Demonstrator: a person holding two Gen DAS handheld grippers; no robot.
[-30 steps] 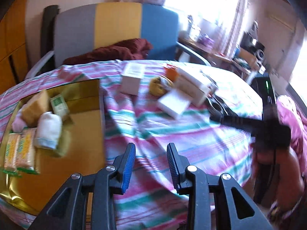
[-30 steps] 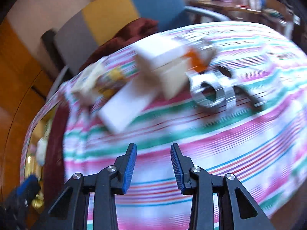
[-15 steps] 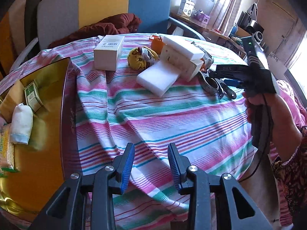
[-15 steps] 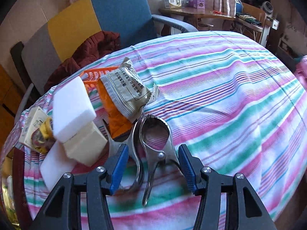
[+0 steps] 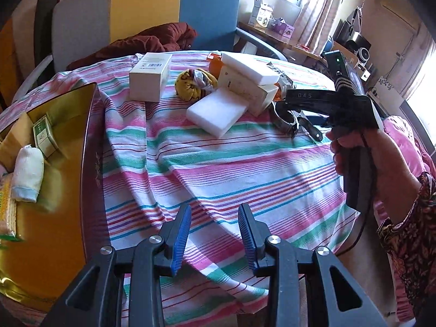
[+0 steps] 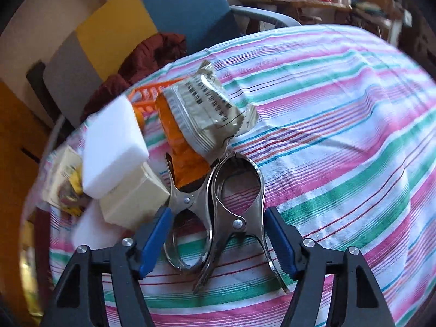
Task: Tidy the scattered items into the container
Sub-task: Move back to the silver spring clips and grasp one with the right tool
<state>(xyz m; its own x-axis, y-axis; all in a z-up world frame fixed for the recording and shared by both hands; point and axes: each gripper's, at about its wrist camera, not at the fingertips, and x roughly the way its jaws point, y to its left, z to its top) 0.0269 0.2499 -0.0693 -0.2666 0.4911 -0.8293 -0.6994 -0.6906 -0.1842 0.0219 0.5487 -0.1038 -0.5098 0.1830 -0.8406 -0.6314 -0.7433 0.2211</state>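
Note:
A gold tray point(image 5: 62, 190) sits at the left and holds a rolled white cloth point(image 5: 27, 177), a green box point(image 5: 43, 136) and snack packs. Scattered on the striped cloth are a white box point(image 5: 150, 81), a yellow bundle point(image 5: 196, 84), white foam blocks point(image 5: 218, 111), a cream box point(image 6: 133, 199), a grey-green packet point(image 6: 209, 111), an orange packet point(image 6: 185, 147) and two metal clamps point(image 6: 218, 204). My left gripper point(image 5: 214, 234) is open and empty over the cloth's near side. My right gripper point(image 6: 215, 237) is open, its jaws either side of the clamps.
A chair with grey, yellow and blue panels point(image 5: 147, 13) stands behind the table with a maroon garment point(image 5: 152, 41) on it. An orange basket point(image 6: 147, 98) lies behind the packets. A cluttered side desk point(image 5: 286, 35) is at the back right.
My right gripper has moved forward and down over the metal clamps and opened wider around them. My left gripper has stayed open and shifted little.

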